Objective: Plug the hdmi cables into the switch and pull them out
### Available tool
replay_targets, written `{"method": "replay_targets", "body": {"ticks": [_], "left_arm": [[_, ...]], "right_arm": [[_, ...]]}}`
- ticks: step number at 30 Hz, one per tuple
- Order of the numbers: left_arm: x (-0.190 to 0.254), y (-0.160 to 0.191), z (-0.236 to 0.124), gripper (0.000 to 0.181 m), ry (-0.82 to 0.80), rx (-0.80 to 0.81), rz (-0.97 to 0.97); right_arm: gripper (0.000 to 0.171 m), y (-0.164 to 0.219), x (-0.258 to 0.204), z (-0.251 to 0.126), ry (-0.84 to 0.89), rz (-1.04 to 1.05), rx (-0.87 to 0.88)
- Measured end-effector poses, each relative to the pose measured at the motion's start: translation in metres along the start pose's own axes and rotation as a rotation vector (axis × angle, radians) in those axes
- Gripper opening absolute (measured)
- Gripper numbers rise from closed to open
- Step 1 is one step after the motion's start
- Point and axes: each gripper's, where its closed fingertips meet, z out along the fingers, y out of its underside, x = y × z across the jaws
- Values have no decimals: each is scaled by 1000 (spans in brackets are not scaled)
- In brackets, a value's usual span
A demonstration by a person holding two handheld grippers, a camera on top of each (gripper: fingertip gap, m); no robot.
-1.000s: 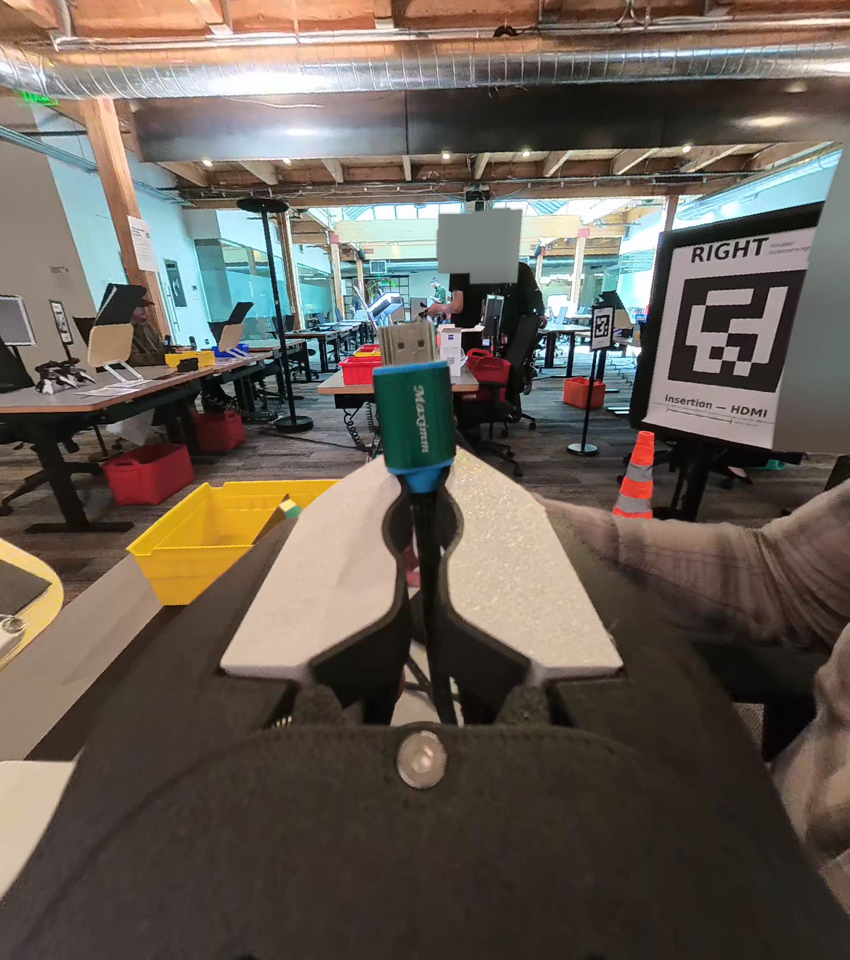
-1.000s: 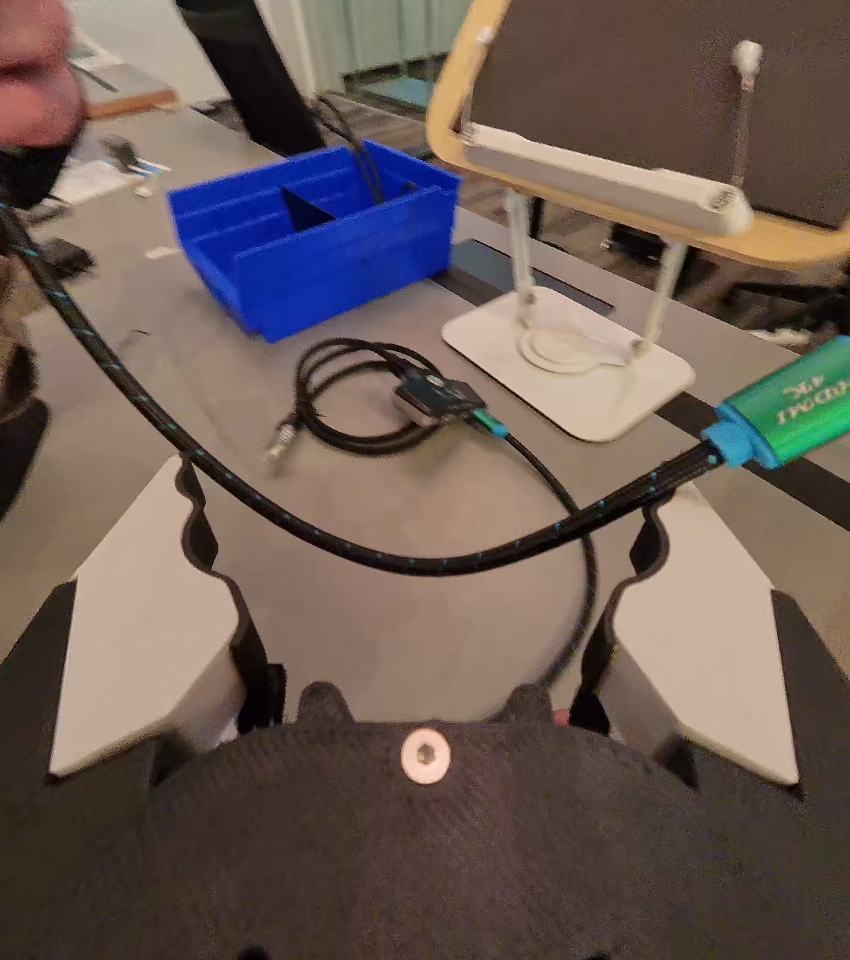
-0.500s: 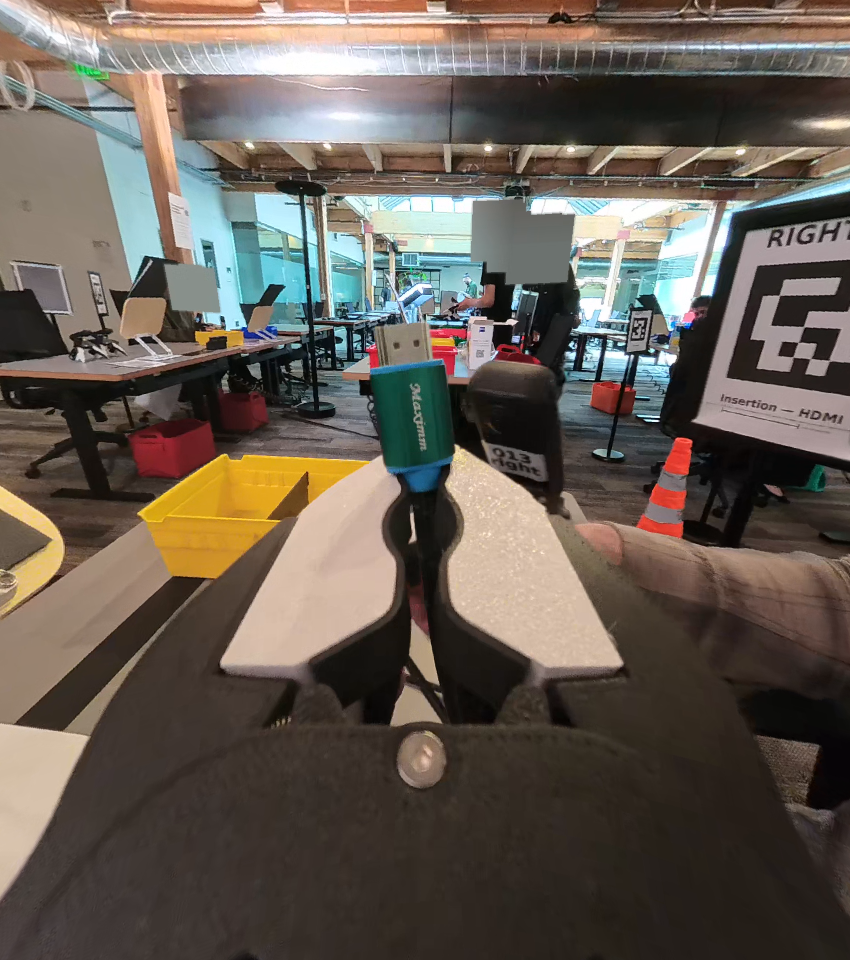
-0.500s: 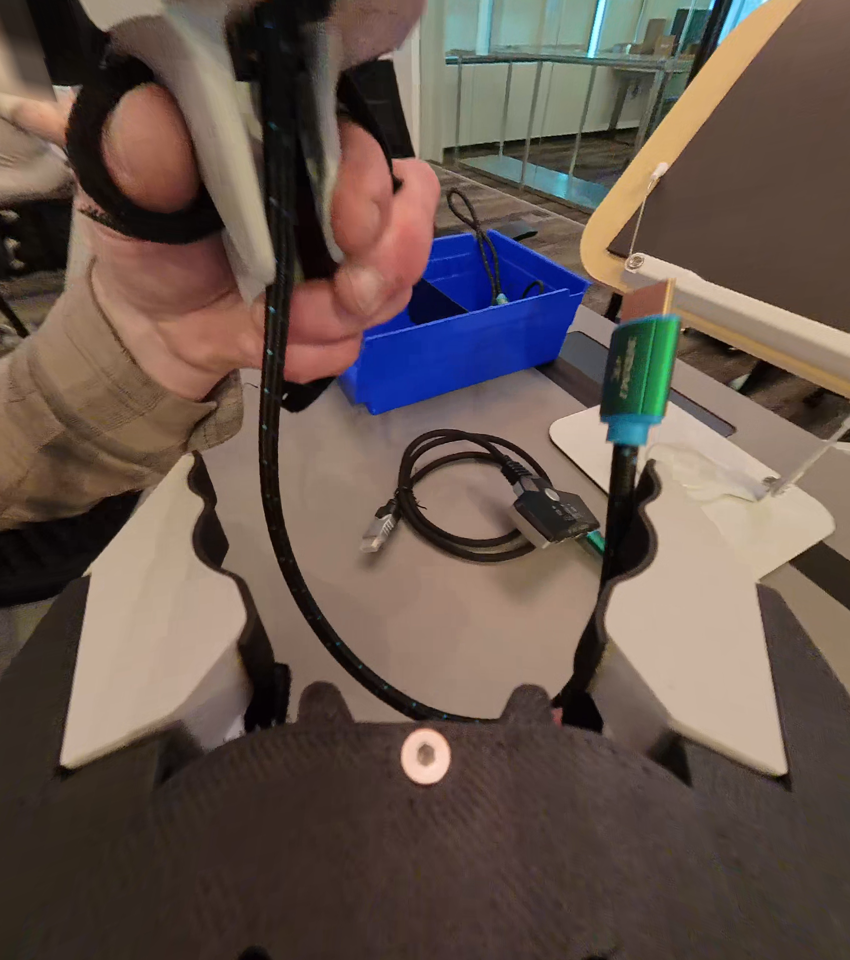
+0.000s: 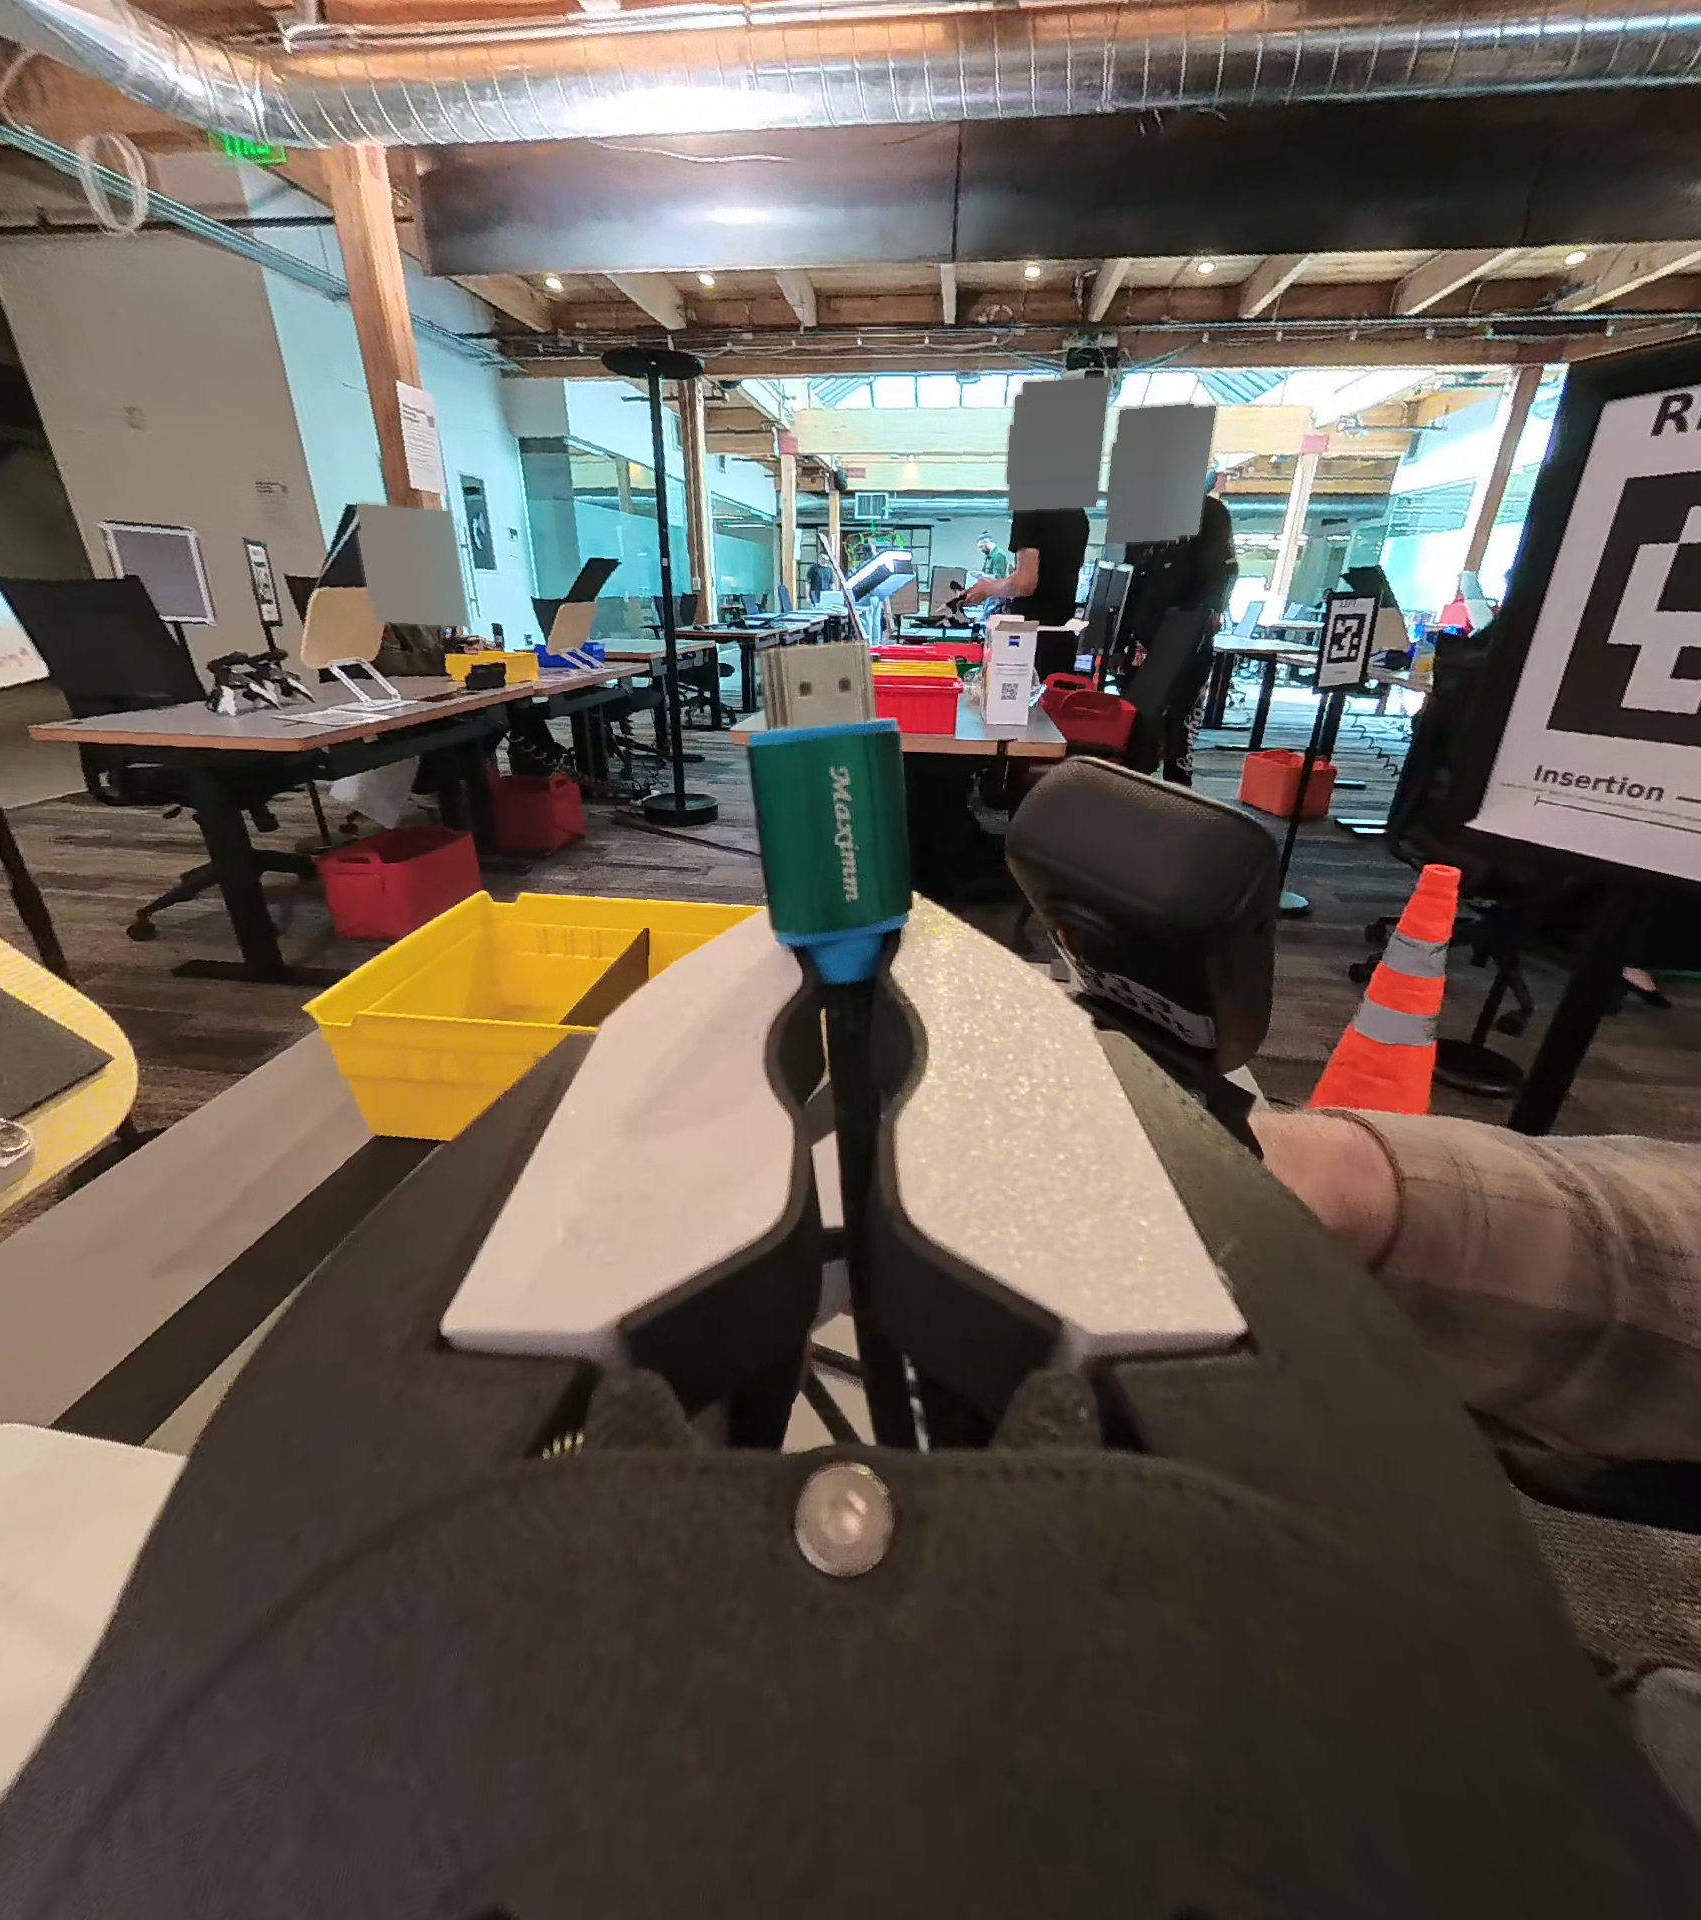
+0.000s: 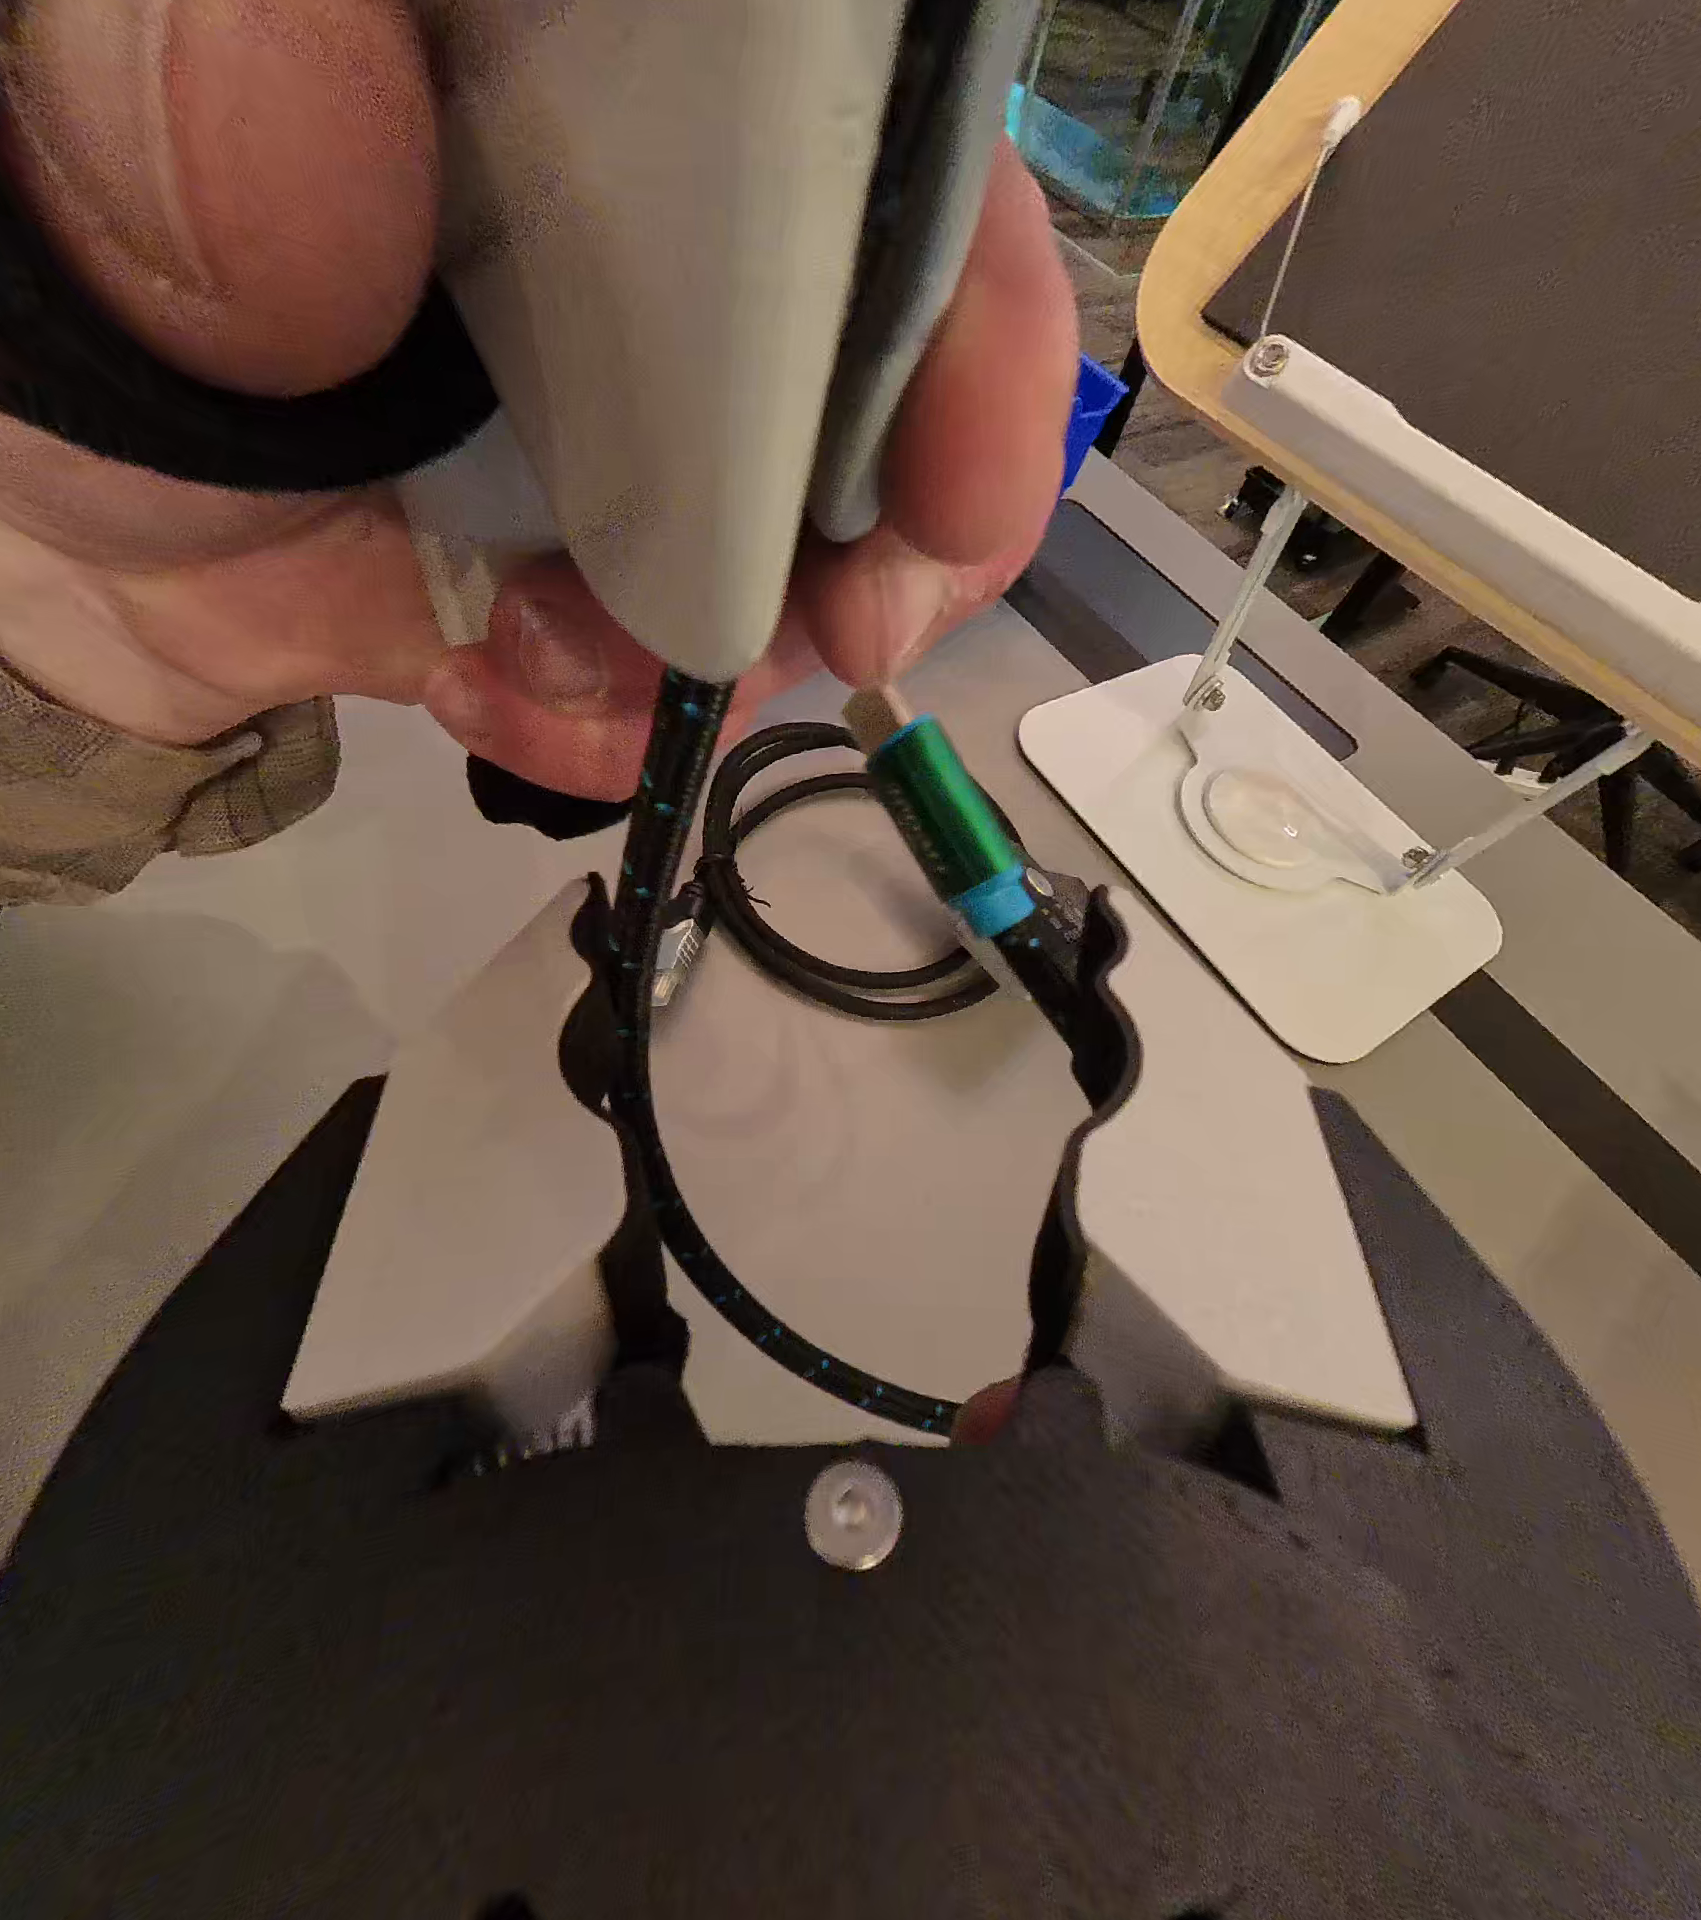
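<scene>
The left gripper point(image 5: 844, 997) was closed on the braided HDMI cable point(image 5: 856, 1122), its green plug point(image 5: 830, 842) upright; the right gripper point(image 6: 851, 997) stood half open (cable looping between its fingers).

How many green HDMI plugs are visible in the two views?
2. One green plug stands above the shut left gripper; the other leans beside the open right gripper's right finger.

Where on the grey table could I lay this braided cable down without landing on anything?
Bare table lies left of the right gripper, below the sleeve. A bare strip runs right of the white stand base. Straight ahead is crowded: the coiled black cable and the green plug sit there, with the left gripper close above.
</scene>
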Motion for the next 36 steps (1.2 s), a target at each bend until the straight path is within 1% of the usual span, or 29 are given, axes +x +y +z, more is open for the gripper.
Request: {"method": "replay_targets", "body": {"ticks": [2, 5, 9, 16, 17, 18, 19, 21, 23, 25, 27, 29, 30, 31, 34, 36], "left_arm": [[1, -1, 0, 4, 8, 4, -7], [3, 0, 1, 4, -1, -23, 28], [3, 0, 0, 3, 8, -25, 25], [-1, -4, -3, 4, 4, -15, 8], [0, -3, -3, 11, 17, -25, 1], [0, -1, -3, 25, 22, -42, -6], [0, -1, -4, 33, 32, -48, -6], [0, -5, -9, 38, 54, -41, -8], [-8, -7, -16, 44, 21, -52, 26], [-12, -2, -24, 46, 20, -123, 46], [-15, 24, -32, 47, 31, -296, 103], [-14, 63, -41, 47, 56, -519, 163], [-12, 79, -44, 47, 77, -598, 189], [-11, 87, -42, 43, 85, -622, 200], [-1, 90, -35, 12, 157, -590, 135], [0, 95, -35, 10, 180, -602, 114]], "right_arm": [[67, 0, -1, 0, -2, -18, 0], [44, 1, -5, 2, -25, -20, 0], [23, 0, -11, 2, -32, -60, 3], [16, -4, -16, -1, -40, -109, 40], [15, -5, -18, -2, -47, -108, 48], [14, -6, -19, -3, -55, -99, 59], [14, -9, -19, -4, -60, -85, 78], [13, -12, -17, -9, -74, -49, 112], [13, -14, -13, -15, -78, -20, 141], [13, -9, -7, -19, -40, -50, 117], [13, -10, -4, -23, -30, -47, 123], [13, -10, 0, -26, -19, -48, 129], [13, -10, 0, -27, -22, -51, 130], [13, -9, 2, -28, -19, -52, 127], [14, -8, -1, -29, -32, -66, 125], [14, -4, -2, -29, -26, -90, 97]]}}
